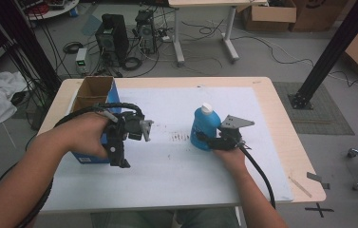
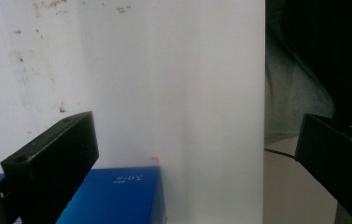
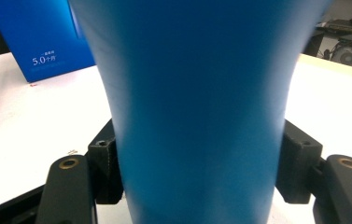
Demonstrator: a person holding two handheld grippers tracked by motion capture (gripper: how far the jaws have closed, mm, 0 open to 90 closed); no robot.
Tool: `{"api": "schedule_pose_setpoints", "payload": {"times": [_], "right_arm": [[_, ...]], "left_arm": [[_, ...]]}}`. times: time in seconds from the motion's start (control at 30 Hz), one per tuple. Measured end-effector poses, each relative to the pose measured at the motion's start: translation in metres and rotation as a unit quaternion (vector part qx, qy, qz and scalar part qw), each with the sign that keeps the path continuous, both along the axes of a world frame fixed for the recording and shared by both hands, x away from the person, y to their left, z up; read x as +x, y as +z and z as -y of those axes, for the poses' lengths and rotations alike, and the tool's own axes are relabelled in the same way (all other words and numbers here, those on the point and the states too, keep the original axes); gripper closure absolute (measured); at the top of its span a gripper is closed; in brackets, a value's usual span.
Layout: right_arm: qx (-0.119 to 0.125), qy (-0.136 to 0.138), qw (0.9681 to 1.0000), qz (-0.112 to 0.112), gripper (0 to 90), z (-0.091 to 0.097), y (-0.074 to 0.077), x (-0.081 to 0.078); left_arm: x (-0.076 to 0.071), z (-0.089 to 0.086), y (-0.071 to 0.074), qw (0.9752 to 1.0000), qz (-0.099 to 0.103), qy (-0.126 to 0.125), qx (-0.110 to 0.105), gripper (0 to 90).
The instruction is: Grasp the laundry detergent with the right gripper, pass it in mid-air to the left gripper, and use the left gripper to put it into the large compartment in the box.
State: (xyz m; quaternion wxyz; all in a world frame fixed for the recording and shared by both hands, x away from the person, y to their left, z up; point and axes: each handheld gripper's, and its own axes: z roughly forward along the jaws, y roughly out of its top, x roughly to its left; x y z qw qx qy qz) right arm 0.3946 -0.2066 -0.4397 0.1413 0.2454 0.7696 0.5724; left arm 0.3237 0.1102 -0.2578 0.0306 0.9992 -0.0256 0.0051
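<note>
**Blue bottle gripped, lift not yet made**

The blue bottle [image 1: 204, 127] with a white cap [image 1: 207, 108] is seen upright on the white mat [image 1: 167, 166], right of centre, base apparently on the surface. It is pinched low on its body by the right gripper [image 1: 204, 140]; in the right gripper view both pads are pressed against the bottle's sides [image 3: 187, 116]. The left gripper [image 1: 144, 129] is held spread wide and empty, above the mat beside the blue open-top box [image 1: 93, 97]; a corner of that box [image 2: 117, 196] is seen between its jaws but is not touched. Judged from this: the reach and grasp are done, the bottle is secured. Lifting and placing are left, possibly toward the box, which cannot be confirmed. The wooden table [image 1: 286, 118] is otherwise bare near the work
</note>
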Motion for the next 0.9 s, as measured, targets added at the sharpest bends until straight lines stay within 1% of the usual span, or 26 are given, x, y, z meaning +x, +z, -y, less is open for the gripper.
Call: {"api": "schedule_pose_setpoints", "payload": {"times": [0.2,0.23,0.4,0.5,0.67,0.83,0.9], "right_arm": [[0.004,0.01,0.9999,-0.001,38.5,-0.0012,-0.0006,-0.0005],[0.003,0.01,0.9999,0.001,39.0,-0.0011,-0.0007,-0.0005],[0.007,0.012,0.9999,0.0,39.5,-0.0001,-0.001,-0.0007],[0.008,0.01,0.9999,0.001,41.5,0.0007,-0.0011,-0.001],[-0.003,0.009,0.9999,0.011,43.8,0.0001,0.0004,-0.002],[-0.013,0.01,0.9998,0.011,45.0,-0.0005,0.0031,-0.0027],[-0.012,0.015,0.9998,0.009,45.1,-0.0006,0.0054,-0.0034]], "left_arm": [[-0.0004,-0.0004,-0.0002,1.0,0.0,0.001,-0.001,0.1],[-0.0004,-0.0006,-0.0002,1.0,0.001,0.002,-0.001,0.1],[0.0001,-0.0013,-0.0013,1.0,0.0,0.0,-0.002,0.0],[0.0001,-0.0016,-0.0022,1.0,0.0,0.0,-0.001,0.1],[-0.0002,-0.0024,-0.0009,1.0,0.001,0.002,-0.004,0.1],[0.0001,-0.0038,0.0003,1.0,0.002,0.003,-0.004,0.1],[0.0006,-0.0041,0.0004,1.0,0.001,0.005,-0.003,0.1]]}}
